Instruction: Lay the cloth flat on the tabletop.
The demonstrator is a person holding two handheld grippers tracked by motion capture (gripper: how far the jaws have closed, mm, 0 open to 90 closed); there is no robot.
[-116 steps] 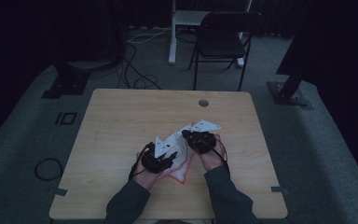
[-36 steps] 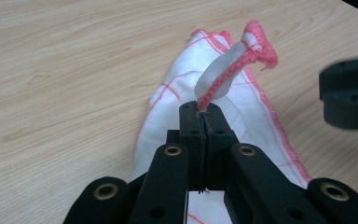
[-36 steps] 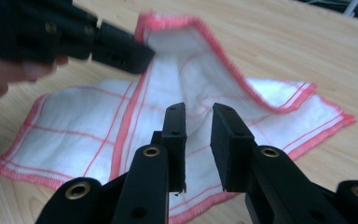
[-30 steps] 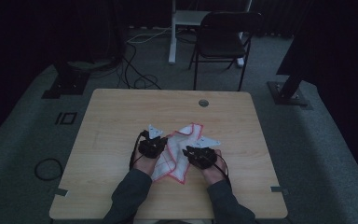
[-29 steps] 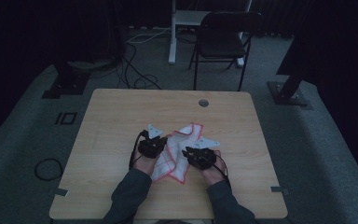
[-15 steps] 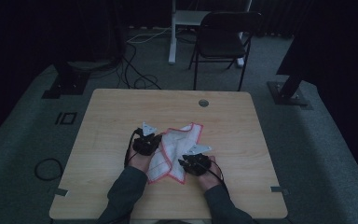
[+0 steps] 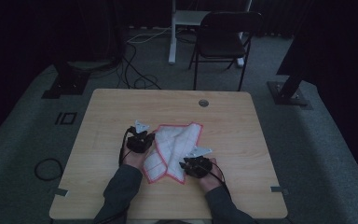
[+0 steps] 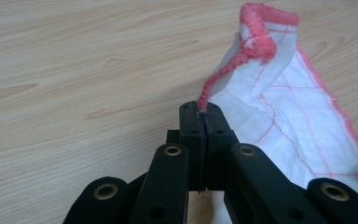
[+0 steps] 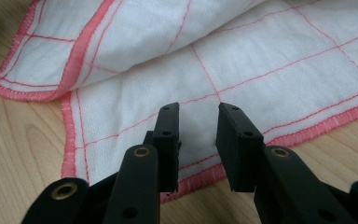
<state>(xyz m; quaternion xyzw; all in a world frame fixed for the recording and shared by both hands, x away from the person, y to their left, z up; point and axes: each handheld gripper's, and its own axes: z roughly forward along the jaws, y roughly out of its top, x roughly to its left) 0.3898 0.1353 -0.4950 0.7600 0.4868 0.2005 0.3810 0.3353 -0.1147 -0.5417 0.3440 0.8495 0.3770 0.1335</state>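
A white cloth (image 7: pixel 175 144) with a red hem and a thin red grid lies partly folded over itself in the middle of the wooden table (image 7: pixel 112 112). My left gripper (image 7: pixel 148 140) is at the cloth's left edge. In the left gripper view it (image 8: pixel 200 109) is shut on the red hem, and the cloth (image 8: pixel 284 112) rises from the jaws in a peak. My right gripper (image 7: pixel 189 163) is at the cloth's near right corner. Its jaws (image 9: pixel 198 112) have just opened a little and stand apart over the flat cloth (image 9: pixel 270 56), pinching nothing.
A round cable hole (image 7: pixel 203 102) sits near the table's far edge. Behind the table stand a dark folding chair (image 7: pixel 223 39) and a white post (image 7: pixel 172 32), with cables (image 7: pixel 135 70) on the floor. Bare wood surrounds the cloth on all sides.
The left gripper has drawn the cloth's edge to the left and slightly away. The right gripper has dropped to the near corner and let go. The cloth lies flatter now.
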